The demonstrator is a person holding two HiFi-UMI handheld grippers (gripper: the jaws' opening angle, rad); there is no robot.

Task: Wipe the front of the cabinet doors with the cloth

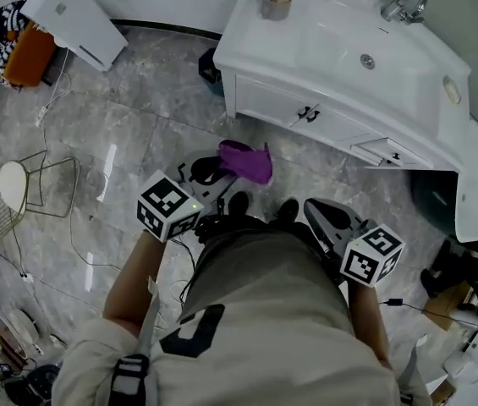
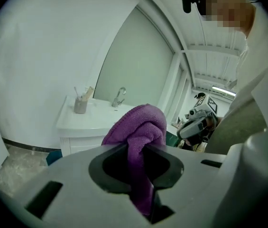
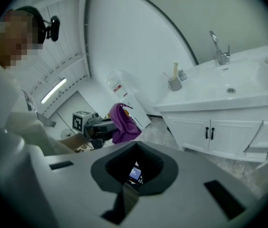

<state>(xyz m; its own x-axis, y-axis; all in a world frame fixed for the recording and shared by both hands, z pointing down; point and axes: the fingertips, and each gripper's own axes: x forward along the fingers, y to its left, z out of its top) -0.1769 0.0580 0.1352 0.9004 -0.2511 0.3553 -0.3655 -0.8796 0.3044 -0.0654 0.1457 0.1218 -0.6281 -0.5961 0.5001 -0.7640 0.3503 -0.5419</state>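
A purple cloth (image 1: 247, 161) hangs bunched from my left gripper (image 1: 222, 176), which is shut on it above the floor, short of the cabinet. In the left gripper view the cloth (image 2: 141, 137) fills the gap between the jaws of the left gripper (image 2: 143, 175). The white cabinet doors (image 1: 293, 108) with two dark handles sit under the sink counter, also in the right gripper view as doors (image 3: 209, 134). My right gripper (image 1: 316, 211) is held near the person's waist. Its jaws (image 3: 131, 184) are closed with nothing between them. From there the cloth (image 3: 122, 122) shows to the left.
A faucet (image 1: 403, 7) and a cup (image 1: 274, 5) stand on the white counter (image 1: 340, 49). A drawer (image 1: 382, 150) right of the doors is slightly open. A white panel (image 1: 74, 15), an orange bag (image 1: 10, 45), a wire rack (image 1: 31, 189) and cables lie on the marble floor.
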